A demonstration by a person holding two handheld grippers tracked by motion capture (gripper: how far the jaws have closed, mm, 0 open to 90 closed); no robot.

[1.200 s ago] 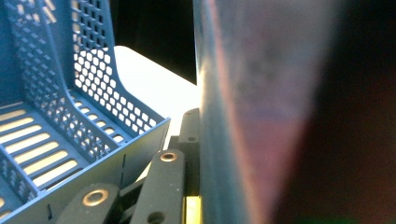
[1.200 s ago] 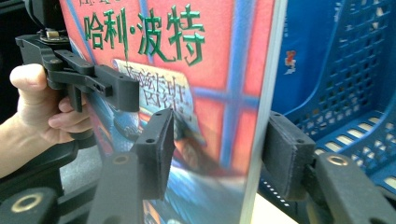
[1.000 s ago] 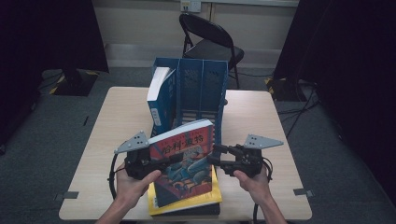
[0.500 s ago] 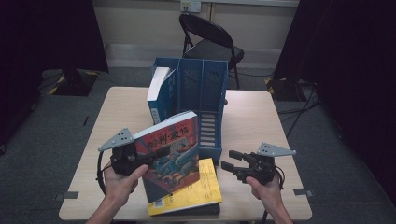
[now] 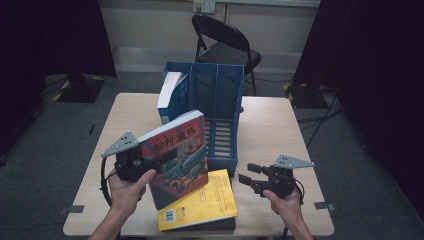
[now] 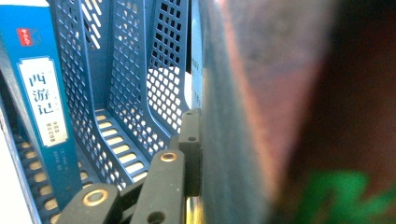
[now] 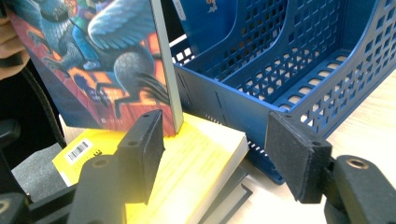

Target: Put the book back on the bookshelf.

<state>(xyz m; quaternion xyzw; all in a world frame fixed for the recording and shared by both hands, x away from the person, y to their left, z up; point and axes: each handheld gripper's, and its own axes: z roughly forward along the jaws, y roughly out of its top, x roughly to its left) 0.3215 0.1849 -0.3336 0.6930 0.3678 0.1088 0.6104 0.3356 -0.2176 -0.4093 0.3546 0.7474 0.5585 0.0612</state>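
An illustrated book point(image 5: 177, 155) with a red and blue cover stands tilted above the table, just in front of the blue file rack point(image 5: 220, 95). My left gripper point(image 5: 162, 159) is shut on its left edge; in the left gripper view the cover point(image 6: 261, 116) is pressed against one jaw. A yellow book point(image 5: 205, 202) lies flat on a dark book point(image 7: 233, 191) below it. A blue book point(image 5: 172, 97) stands in the rack's left compartment. My right gripper point(image 5: 246, 173) hangs open, holding nothing, to the right of the yellow book point(image 7: 201, 154), its pads point(image 7: 294, 158) wide apart.
The rack's middle and right compartments point(image 7: 289, 70) hold nothing. Bare table point(image 5: 280, 125) lies right of the rack. A black folding chair point(image 5: 225, 45) stands behind the far edge. Dark curtains hang on both sides.
My right gripper let go of the illustrated book, opened and drew back to the right. The left gripper swung the book left and up, off the yellow book.
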